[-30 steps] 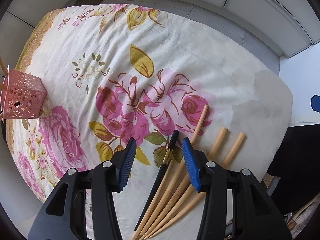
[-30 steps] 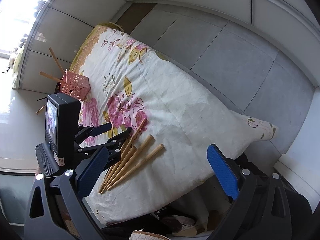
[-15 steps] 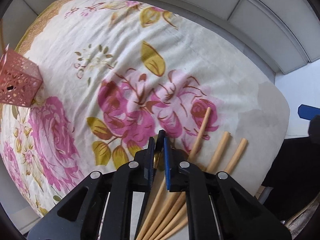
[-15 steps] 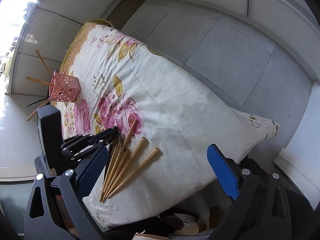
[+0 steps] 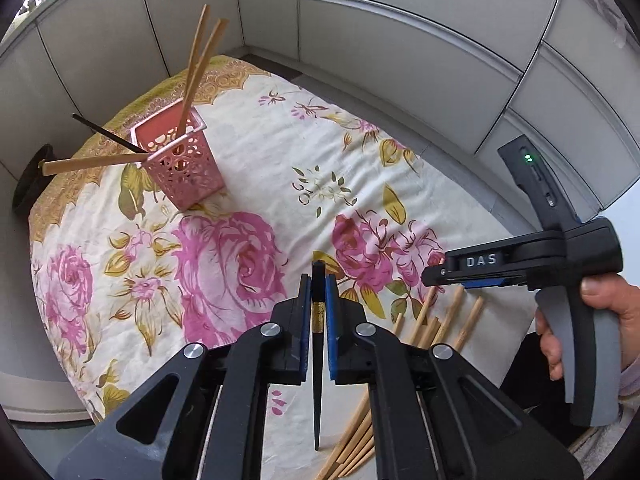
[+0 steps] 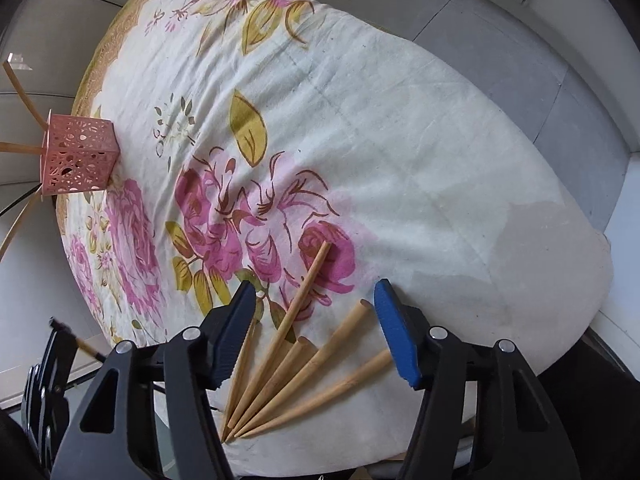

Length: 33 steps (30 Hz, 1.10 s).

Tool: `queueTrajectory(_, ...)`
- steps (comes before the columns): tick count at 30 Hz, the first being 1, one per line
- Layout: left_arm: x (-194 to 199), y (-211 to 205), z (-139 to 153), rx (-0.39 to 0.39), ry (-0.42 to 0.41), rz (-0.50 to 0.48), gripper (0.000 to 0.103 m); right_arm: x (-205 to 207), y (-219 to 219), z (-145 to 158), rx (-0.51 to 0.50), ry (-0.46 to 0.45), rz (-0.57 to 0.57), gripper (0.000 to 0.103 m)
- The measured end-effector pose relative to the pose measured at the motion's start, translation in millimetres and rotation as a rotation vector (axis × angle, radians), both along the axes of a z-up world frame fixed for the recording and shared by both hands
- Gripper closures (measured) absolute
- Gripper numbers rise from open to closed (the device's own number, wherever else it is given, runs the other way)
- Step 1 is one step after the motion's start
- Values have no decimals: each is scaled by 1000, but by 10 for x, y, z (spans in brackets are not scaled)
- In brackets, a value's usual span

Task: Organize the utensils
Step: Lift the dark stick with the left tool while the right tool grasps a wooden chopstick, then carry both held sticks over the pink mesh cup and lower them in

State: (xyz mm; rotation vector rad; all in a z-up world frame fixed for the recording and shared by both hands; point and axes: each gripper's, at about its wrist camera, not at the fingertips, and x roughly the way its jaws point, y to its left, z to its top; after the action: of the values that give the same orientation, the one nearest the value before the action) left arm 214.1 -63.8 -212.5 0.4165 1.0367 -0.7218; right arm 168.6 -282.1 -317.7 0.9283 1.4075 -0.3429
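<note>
My left gripper (image 5: 317, 286) is shut on a black chopstick (image 5: 317, 368) with a gold band, held above the flowered cloth. A pink perforated holder (image 5: 180, 162) stands far left with several wooden chopsticks (image 5: 196, 68) and a black one in it; it also shows in the right wrist view (image 6: 76, 156). My right gripper (image 6: 316, 304) is open, low over a fan of several wooden chopsticks (image 6: 296, 356) lying on the cloth. The right gripper shows in the left wrist view (image 5: 472, 270) above those chopsticks (image 5: 440, 320).
The table carries a white cloth with pink roses (image 6: 360, 120). Its near edge (image 6: 520, 360) drops off by the wooden chopsticks. Grey wall panels (image 5: 400, 60) stand behind the table. A dark object (image 5: 28, 184) sits beyond the far left edge.
My left gripper, shut on the black chopstick, has lifted it off the pile and swung toward the pink holder. My right gripper has moved down over the wooden chopsticks.
</note>
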Motion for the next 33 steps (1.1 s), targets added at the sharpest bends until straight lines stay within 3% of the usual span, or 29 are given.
queueTrajectory(6, 19, 187, 7, -15, -16, 17, 97, 211, 231, 24, -131, 51, 10, 51)
queueTrajectory(9, 42, 337, 58, -24, -29, 49, 97, 329, 386, 43, -237, 65, 41, 72)
queueTrajectory(10, 50, 389, 71, -31, -34, 59, 97, 374, 435, 44, -263, 51, 60, 89)
queueTrajectory(11, 51, 439, 95, -38, -36, 68, 97, 407, 469, 37, -271, 39, 76, 92)
queueTrajectory(13, 56, 534, 130, -50, -42, 91, 97, 466, 533, 51, -270, -1, 106, 93)
queueTrajectory(16, 65, 668, 174, -78, -43, 131, 97, 473, 534, 50, -164, -101, 108, 95)
queueTrajectory(20, 36, 775, 264, -109, -73, 175, 97, 422, 636, 316, -228, -245, 145, 95)
queueTrajectory(28, -179, 830, 647, -181, -176, 240, 97, 113, 964, 1218, -377, -552, 267, 97)
queueTrajectory(33, -261, 767, 922, -229, -220, 261, 97, -51, 997, 1691, -417, -641, 327, 98)
